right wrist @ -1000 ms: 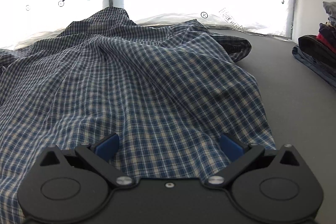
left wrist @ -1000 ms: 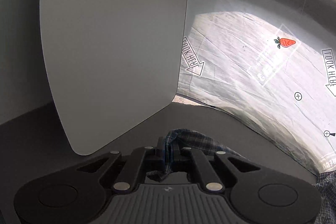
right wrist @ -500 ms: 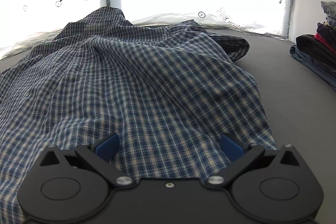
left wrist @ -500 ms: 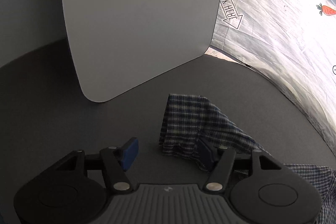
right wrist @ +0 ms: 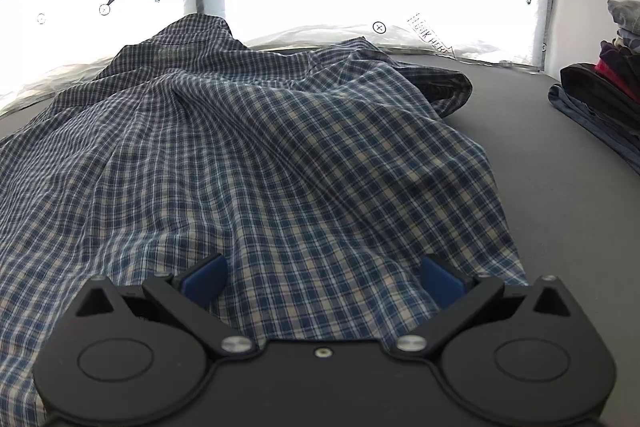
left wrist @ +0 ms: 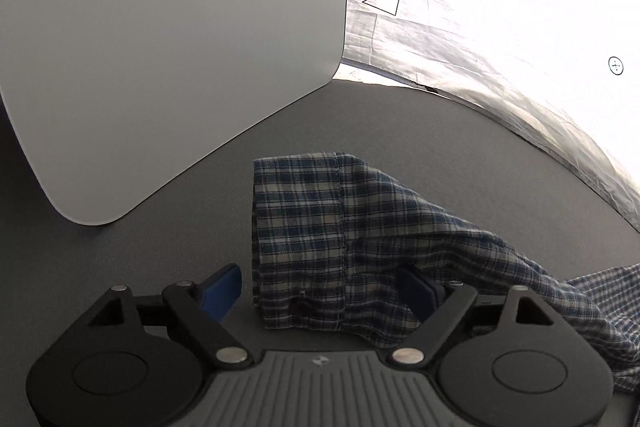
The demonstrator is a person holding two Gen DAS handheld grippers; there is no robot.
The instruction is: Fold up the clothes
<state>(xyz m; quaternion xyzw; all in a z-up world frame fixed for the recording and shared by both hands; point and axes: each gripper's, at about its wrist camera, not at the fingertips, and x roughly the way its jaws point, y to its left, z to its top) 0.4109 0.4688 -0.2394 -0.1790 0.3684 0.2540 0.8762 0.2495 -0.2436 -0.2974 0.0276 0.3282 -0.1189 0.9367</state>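
the plaid shirt (right wrist: 256,163) lies spread over the grey worktop (right wrist: 532,147), and its sleeve cuff (left wrist: 298,227) now rests flat on the surface where a second ago it hung pinched in the left claw (left wrist: 320,287). that claw's jaws are opening, wide apart, the cuff lying loose between them with neither pad pressing it. i judge the sleeve is laid out and released, ready for a fold. the right claw (right wrist: 322,275) has not moved, spread wide over the shirt's near hem, gripping nothing.

left of the cuff is bare worktop up to a white panel (left wrist: 172,47); far side is a printed sheet (left wrist: 480,7). right, folded clothes (right wrist: 600,95) sit well apart.
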